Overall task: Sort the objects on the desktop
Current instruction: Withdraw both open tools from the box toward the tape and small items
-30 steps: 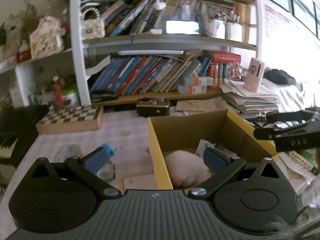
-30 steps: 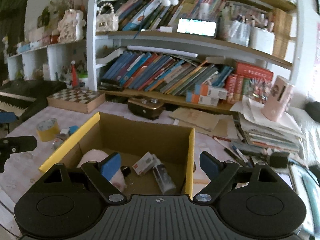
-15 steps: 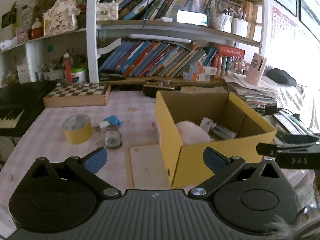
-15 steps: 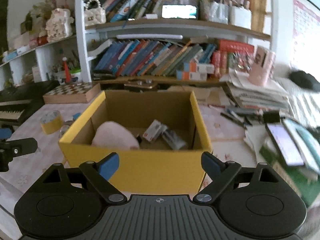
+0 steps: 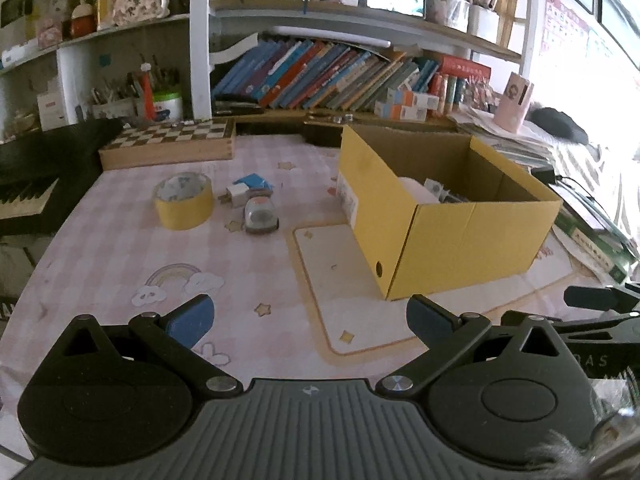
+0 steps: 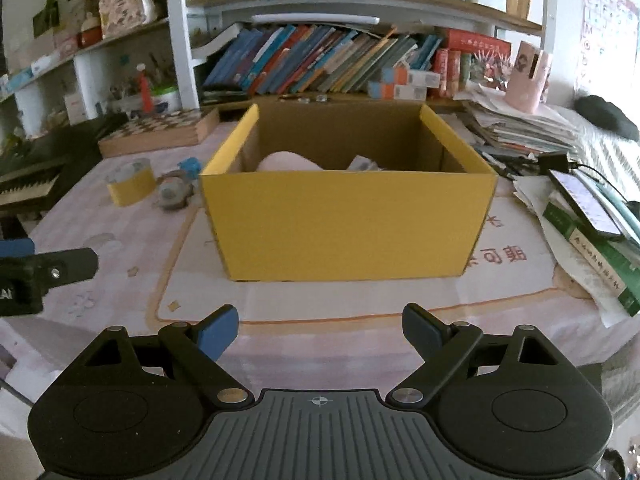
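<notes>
A yellow cardboard box [image 5: 460,236] [image 6: 348,224] stands on the pink desk mat. Inside it lie a pink soft thing [image 6: 288,162] and small packets [image 5: 438,192]. Left of the box sit a yellow tape roll [image 5: 184,200] [image 6: 130,182], a white plug [image 5: 237,196] on a blue packet [image 5: 253,182], and a small domed gadget [image 5: 260,216] [image 6: 172,192]. My left gripper [image 5: 310,320] is open and empty, held back from the box's near left corner. My right gripper [image 6: 320,330] is open and empty in front of the box.
A wooden chessboard box [image 5: 168,144] and a keyboard [image 5: 24,196] lie at the back left. Shelves of books [image 5: 328,76] run along the back. Stacked papers, a green book [image 6: 592,268] and a phone [image 6: 584,204] crowd the right side.
Both grippers have pulled back and away from over the box, toward the near edge of the desk. Both stay open and empty.
</notes>
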A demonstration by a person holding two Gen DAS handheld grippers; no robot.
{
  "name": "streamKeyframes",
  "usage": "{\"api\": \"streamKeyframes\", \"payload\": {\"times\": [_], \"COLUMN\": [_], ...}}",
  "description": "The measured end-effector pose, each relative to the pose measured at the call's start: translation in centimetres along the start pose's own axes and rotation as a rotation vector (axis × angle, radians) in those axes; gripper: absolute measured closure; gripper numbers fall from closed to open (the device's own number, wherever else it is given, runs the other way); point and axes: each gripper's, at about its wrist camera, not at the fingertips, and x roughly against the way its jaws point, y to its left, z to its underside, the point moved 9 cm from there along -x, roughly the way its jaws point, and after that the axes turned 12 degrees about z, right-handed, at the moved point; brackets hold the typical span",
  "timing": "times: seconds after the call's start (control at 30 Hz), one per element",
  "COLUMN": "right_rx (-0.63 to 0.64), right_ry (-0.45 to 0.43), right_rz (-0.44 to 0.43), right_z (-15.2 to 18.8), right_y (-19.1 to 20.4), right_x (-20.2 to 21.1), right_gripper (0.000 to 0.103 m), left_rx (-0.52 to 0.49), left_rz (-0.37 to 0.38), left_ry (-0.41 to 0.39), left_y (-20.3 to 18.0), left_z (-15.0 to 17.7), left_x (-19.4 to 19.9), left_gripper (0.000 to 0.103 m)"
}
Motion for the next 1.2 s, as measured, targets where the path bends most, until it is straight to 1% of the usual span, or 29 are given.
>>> {"api": "streamKeyframes", "payload": {"times": [0.23, 0.63, 0.87, 1.2], "right_rx": [-0.011, -0.014, -0.007, 0.012], "right_ry": [0.016, 0.046, 0.048, 0.035], "right_rz": [0.014, 0.021, 0.003, -0.03], "right_z": [0.9, 2.5, 2.9, 2.8], "right_y": [2.5, 7.0, 9.7, 13.8], "right_x": [0.9, 2.1, 2.4, 3.0], "right_gripper": [0.012, 0.012, 0.012, 0.012], "left_rx": [0.0, -0.015, -0.02, -0.011], "left_rz": [0.027, 0.05, 0.041, 0.007], "left_ry": [0.026, 0.056, 0.058, 0.041], "left_y": [2.4, 5.9, 8.2, 11.9], "left_z": [1.1, 2.6, 3.0, 3.4], "left_x": [1.2, 2.7, 3.7, 5.5], "left_gripper": [0.0, 0.0, 0.0, 0.0]}}
